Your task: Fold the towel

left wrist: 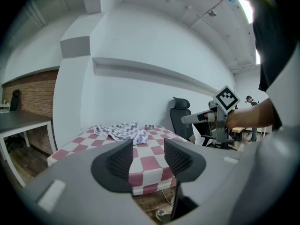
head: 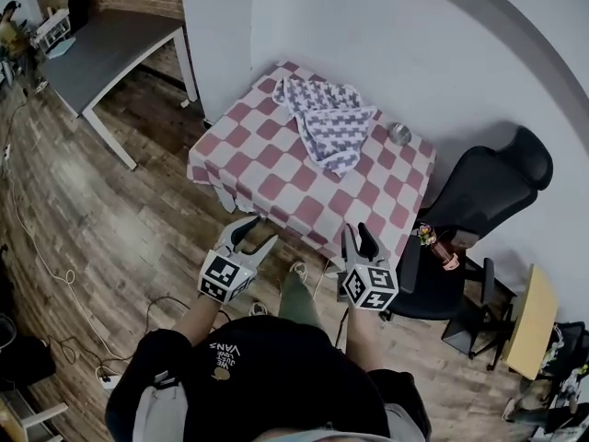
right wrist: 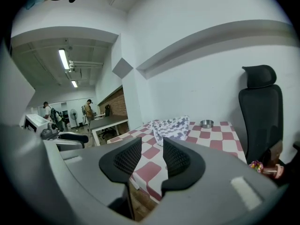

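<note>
A crumpled grey-and-white checked towel (head: pixel 327 118) lies at the back of a table covered in a red-and-white checked cloth (head: pixel 267 168). Both grippers hover over the wooden floor in front of the table, short of its near edge, pointing toward it. My left gripper (head: pixel 256 233) is open with nothing between its jaws. My right gripper (head: pixel 359 236) also stands open and empty, with a narrower gap. In the left gripper view the towel (left wrist: pixel 123 131) shows beyond the jaws (left wrist: pixel 147 156). In the right gripper view the towel (right wrist: pixel 171 125) lies past the jaws (right wrist: pixel 151 156).
A small metal bowl (head: pixel 398 133) sits on the table to the right of the towel. A black office chair (head: pixel 479 201) stands at the table's right side. A grey desk (head: pixel 101 49) is at the far left. Cables trail on the floor (head: pixel 55 274).
</note>
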Demonstrator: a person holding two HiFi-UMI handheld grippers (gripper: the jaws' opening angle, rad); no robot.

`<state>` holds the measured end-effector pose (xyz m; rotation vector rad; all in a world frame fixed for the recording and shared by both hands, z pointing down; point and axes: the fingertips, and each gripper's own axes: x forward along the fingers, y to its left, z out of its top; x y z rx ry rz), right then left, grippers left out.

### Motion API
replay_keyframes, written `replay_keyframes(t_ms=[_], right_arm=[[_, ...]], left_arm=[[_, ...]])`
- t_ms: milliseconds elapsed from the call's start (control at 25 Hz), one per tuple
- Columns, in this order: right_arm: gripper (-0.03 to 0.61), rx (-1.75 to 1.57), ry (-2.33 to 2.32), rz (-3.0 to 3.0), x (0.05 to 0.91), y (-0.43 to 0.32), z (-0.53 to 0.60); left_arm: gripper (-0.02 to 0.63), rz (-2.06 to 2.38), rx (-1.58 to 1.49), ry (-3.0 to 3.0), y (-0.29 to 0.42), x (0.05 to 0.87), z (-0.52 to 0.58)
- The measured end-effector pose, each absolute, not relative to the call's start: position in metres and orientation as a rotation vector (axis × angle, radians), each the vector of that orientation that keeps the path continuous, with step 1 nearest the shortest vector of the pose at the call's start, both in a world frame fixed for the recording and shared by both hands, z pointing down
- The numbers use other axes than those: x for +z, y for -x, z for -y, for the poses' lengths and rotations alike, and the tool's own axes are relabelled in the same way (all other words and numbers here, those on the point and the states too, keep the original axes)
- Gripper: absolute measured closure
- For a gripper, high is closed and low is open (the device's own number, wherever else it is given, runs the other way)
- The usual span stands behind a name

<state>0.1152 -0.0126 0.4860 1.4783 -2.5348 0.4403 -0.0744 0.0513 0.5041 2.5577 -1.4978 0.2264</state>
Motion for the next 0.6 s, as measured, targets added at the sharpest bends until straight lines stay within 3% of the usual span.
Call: replay_keyframes(t_ms=[600], right_arm=[[0.446, 0.374, -1.253, 2.517, 0.510, -0.073, 0.197]], left_arm=[[0.434, 1.451, 0.351, -2.554, 0.067, 0.534, 0.082]])
